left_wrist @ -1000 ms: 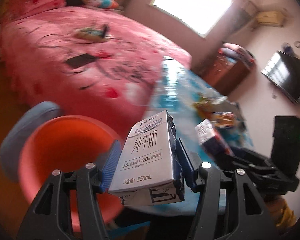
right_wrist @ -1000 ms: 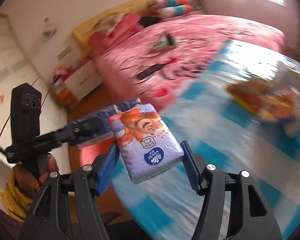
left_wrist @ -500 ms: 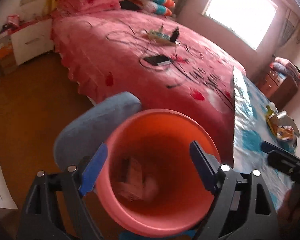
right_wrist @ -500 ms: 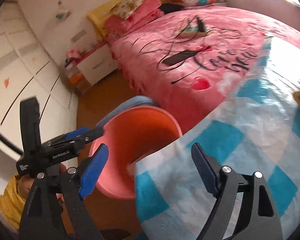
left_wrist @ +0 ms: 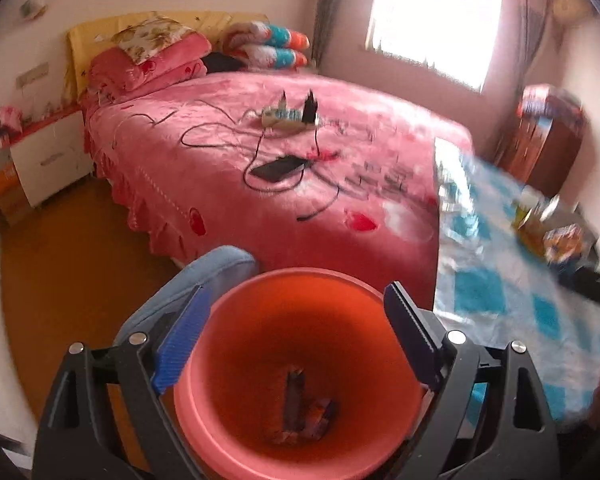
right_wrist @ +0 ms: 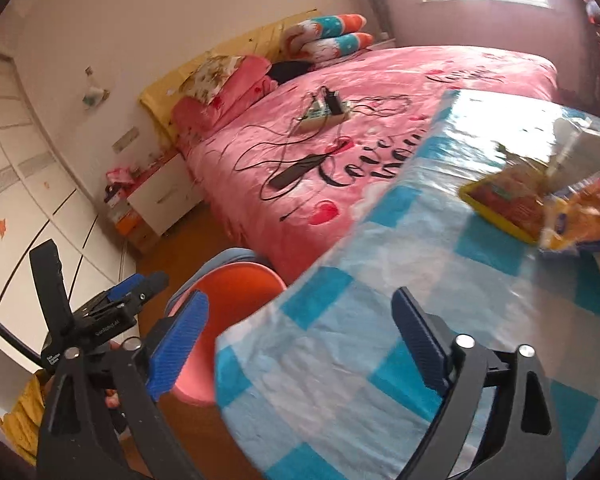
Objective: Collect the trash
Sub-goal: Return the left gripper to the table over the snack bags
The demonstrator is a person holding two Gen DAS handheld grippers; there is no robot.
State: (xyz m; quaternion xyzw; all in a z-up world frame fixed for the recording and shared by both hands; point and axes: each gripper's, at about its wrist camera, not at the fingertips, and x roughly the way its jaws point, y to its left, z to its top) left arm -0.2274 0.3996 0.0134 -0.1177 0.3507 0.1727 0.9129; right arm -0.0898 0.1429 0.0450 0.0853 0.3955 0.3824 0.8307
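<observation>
An orange bin (left_wrist: 296, 364) stands on the floor below my open, empty left gripper (left_wrist: 296, 340). Trash (left_wrist: 304, 408) lies dark at its bottom. The bin (right_wrist: 236, 292) also shows in the right wrist view, half hidden by the table edge. My right gripper (right_wrist: 300, 344) is open and empty over the near corner of the blue-checked table (right_wrist: 380, 320). A yellow snack packet (right_wrist: 504, 200) and an orange wrapper (right_wrist: 580, 216) lie on the table's far right. The left gripper (right_wrist: 112, 304) shows at the left of that view.
A pink bed (left_wrist: 280, 168) with a phone (left_wrist: 280, 169), cables and a power strip (left_wrist: 288, 118) is beyond the bin. A blue stool (left_wrist: 204, 280) stands against the bin. A white nightstand (left_wrist: 48, 156) is at the left. Brown floor (left_wrist: 60, 264) lies between.
My left gripper let go of the milk carton and my right gripper let go of the tissue pack; both opened. Both have since lifted; the right one has swung towards the table.
</observation>
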